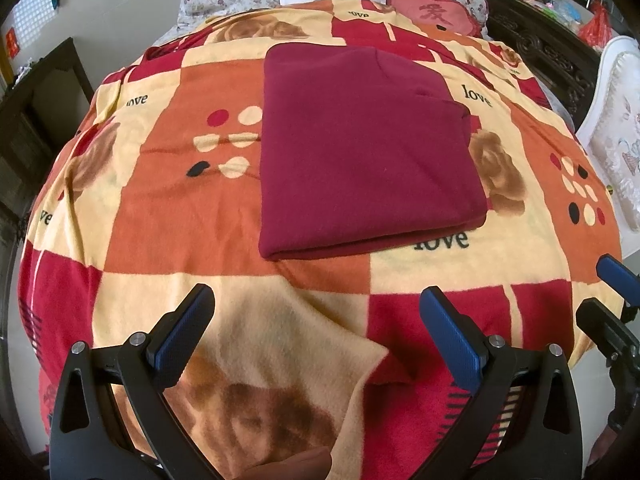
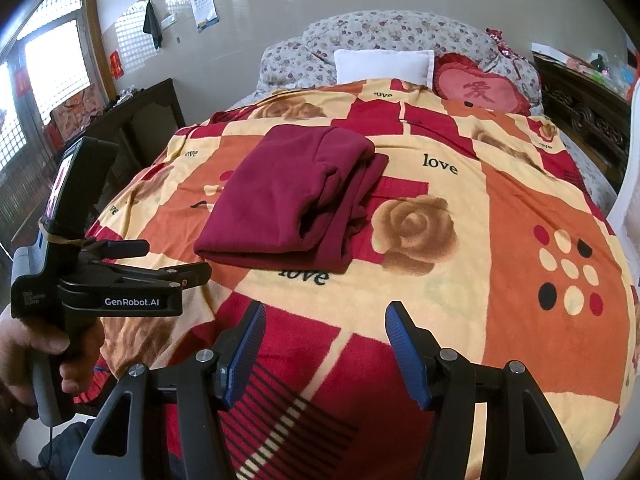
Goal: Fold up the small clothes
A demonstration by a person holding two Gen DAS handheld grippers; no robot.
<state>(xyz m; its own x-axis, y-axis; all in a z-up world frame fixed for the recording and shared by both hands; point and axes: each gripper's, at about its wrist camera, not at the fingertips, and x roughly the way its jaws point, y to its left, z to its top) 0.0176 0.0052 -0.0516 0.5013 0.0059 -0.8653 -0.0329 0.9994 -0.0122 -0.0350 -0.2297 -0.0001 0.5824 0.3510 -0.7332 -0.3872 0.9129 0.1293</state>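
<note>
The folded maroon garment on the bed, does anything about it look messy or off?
Mostly neat, but the maroon garment bunches along its right edge: the right wrist view shows loose layers and a lumpy roll there, not flush. Both tongs are open, clear of it.

Folded maroon garment (image 1: 368, 160) on blanket (image 1: 160, 220); left tool (image 1: 316, 300) spread.

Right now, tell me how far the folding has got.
Done, by the look of it: the maroon garment lies folded into a compact rectangle on the patterned blanket. In hand: nothing; the left gripper and right gripper are open and empty, short of it. Left: perhaps tidying the looser layered edge. No other clothes show.
</note>
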